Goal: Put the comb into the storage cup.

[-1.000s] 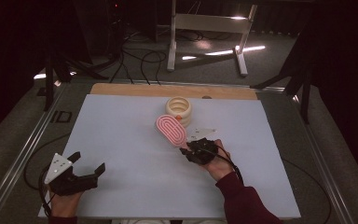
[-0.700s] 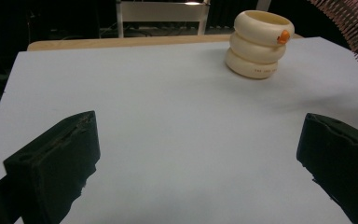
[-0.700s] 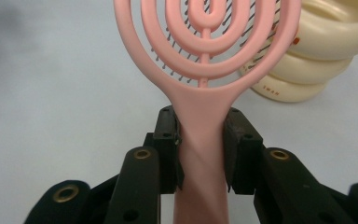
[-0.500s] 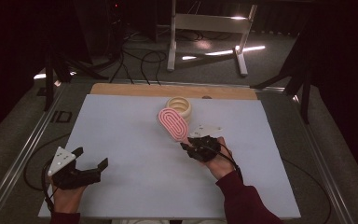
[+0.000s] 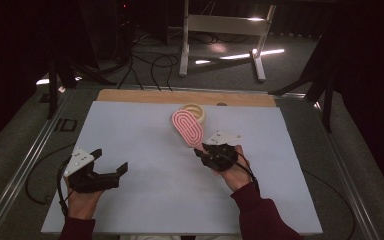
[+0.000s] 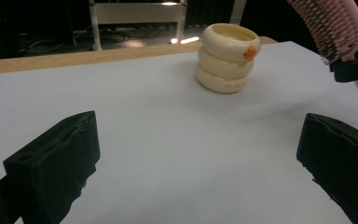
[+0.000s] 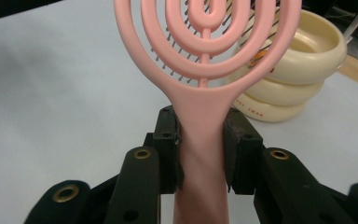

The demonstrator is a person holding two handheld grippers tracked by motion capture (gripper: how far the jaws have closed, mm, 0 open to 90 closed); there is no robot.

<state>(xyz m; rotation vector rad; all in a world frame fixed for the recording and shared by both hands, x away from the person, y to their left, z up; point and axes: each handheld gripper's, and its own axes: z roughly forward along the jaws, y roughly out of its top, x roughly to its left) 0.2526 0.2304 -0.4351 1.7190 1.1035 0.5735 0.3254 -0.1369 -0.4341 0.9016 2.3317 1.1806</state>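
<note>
Table (image 5: 145, 200) in my feed: white sheet covering most of the top, a bare strip of light wood (image 5: 145, 95) showing along the far edge. One thing sits directly on the sheet: a cream stack of three rings (image 5: 196, 113), upright, at the far middle, just short of the wood strip. From the left gripper view I see a small orange mark on the stack's top ring. Rest of the sheet reads plain white. Table stands on a grey floor (image 5: 280, 75) with black cables trailing behind it.
</note>
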